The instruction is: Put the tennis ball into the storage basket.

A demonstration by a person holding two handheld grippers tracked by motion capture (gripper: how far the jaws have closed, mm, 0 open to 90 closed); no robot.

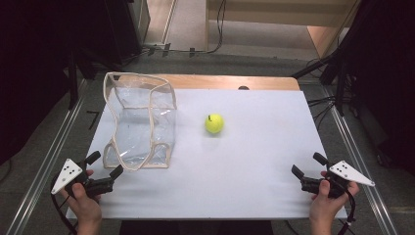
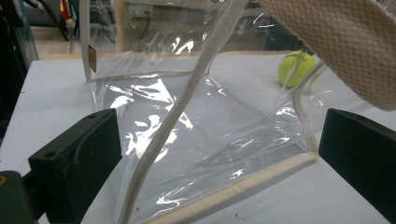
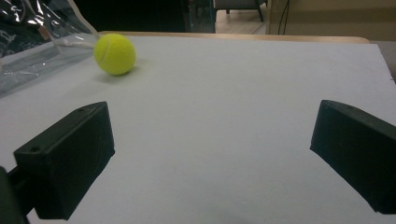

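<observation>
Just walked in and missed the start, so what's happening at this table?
A person holds a gripper in each hand over a white table. The left gripper, jaws open, sits right at the near edge of a clear plastic bag without gripping it. The right gripper, also open, rests apart near the right corner. A tennis ball lies loose beside the bag.

Clear plastic bag (image 1: 141,122) upright at left of white worktop (image 1: 254,166); yellow ball (image 1: 214,123) just right of it. Left tongs (image 1: 104,164) near bag's near corner, agape; right tongs (image 1: 308,165) near right, agape, well apart.
</observation>
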